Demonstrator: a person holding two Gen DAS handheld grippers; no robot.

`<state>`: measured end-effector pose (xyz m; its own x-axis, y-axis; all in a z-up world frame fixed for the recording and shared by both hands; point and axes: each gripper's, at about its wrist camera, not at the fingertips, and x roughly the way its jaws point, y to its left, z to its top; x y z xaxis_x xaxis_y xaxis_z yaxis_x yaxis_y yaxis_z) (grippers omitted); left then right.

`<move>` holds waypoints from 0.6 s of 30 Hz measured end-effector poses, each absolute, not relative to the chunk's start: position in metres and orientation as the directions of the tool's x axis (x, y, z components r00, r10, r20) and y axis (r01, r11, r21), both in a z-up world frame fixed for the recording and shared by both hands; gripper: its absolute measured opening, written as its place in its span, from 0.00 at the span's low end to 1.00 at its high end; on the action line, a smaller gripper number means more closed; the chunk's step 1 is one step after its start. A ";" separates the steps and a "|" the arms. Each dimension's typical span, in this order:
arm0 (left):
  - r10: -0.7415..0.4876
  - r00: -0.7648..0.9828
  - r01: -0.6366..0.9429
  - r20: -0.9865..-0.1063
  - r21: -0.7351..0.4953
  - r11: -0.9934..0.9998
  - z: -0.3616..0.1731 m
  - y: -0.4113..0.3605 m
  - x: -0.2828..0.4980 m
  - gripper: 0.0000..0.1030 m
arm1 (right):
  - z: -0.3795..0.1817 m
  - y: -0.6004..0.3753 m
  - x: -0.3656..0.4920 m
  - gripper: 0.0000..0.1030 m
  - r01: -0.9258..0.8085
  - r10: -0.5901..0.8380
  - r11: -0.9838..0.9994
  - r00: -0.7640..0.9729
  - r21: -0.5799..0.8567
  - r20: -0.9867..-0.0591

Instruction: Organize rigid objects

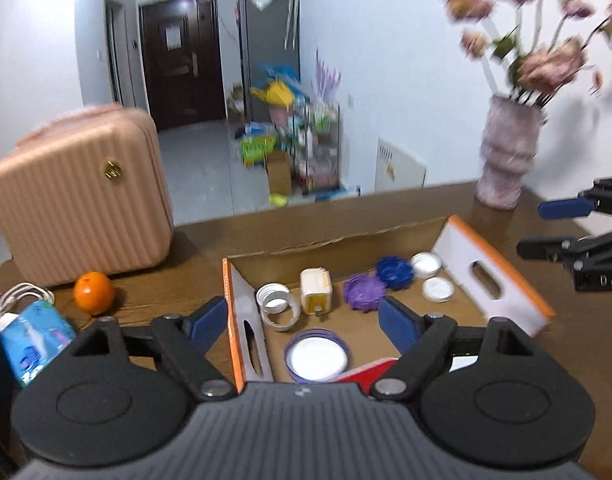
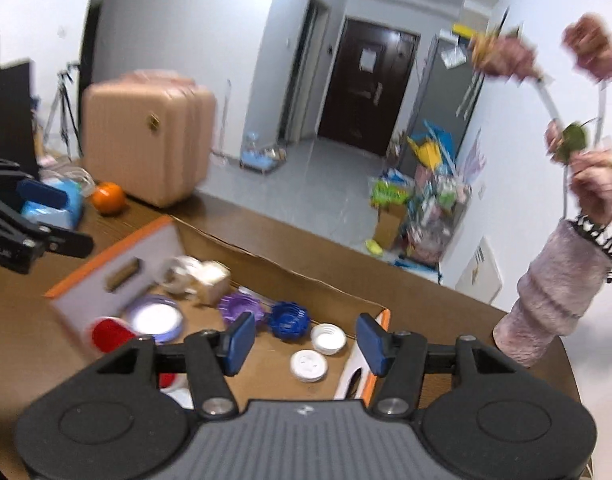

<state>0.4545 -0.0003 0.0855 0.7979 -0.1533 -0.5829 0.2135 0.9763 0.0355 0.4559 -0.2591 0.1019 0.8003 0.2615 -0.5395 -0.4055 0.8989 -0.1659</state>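
An open cardboard box (image 1: 338, 240) (image 2: 273, 276) with orange-edged flaps sits on the brown table. Inside lie a cream charger (image 1: 316, 290), a tape roll (image 1: 277, 306), a purple ridged piece (image 1: 364, 292) (image 2: 239, 308), a blue ridged piece (image 1: 394, 271) (image 2: 289, 320), two white lids (image 1: 438, 290) (image 2: 308, 365), a purple-rimmed lid (image 1: 317, 356) (image 2: 155, 318) and a red lid (image 2: 109, 334). My left gripper (image 1: 301, 322) (image 2: 61, 220) hovers open over the box's left half, holding nothing. My right gripper (image 2: 306, 344) (image 1: 546, 228) is open over the right end, also holding nothing.
A pink suitcase (image 1: 81, 196) stands on the table at the back left, with an orange (image 1: 93, 292), a blue packet (image 1: 35, 340) and a white cable in front of it. A pink vase of flowers (image 1: 506, 152) (image 2: 554, 292) stands right of the box.
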 end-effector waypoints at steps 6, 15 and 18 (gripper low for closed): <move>-0.206 0.835 0.211 -0.510 -0.049 0.976 0.093 -0.007 0.356 0.91 | 0.110 -0.266 0.344 0.67 -0.461 0.371 0.880 0.816 -0.111 -0.443; -0.230 0.802 0.127 -0.551 -0.218 0.968 0.015 -0.026 0.223 0.96 | 0.014 -0.306 0.237 0.74 -0.398 0.443 0.896 0.787 0.195 -0.428; -0.244 0.768 0.111 -0.592 -0.252 0.961 -0.009 -0.030 0.206 0.96 | -0.016 -0.320 0.209 0.75 -0.324 0.413 0.906 0.816 0.272 -0.404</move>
<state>0.2056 -0.0301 -0.0093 0.7683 -0.2436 -0.5920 0.1106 0.9614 -0.2520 0.2085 -0.3199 -0.0156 0.8162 0.4131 -0.4040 -0.3240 0.9061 0.2721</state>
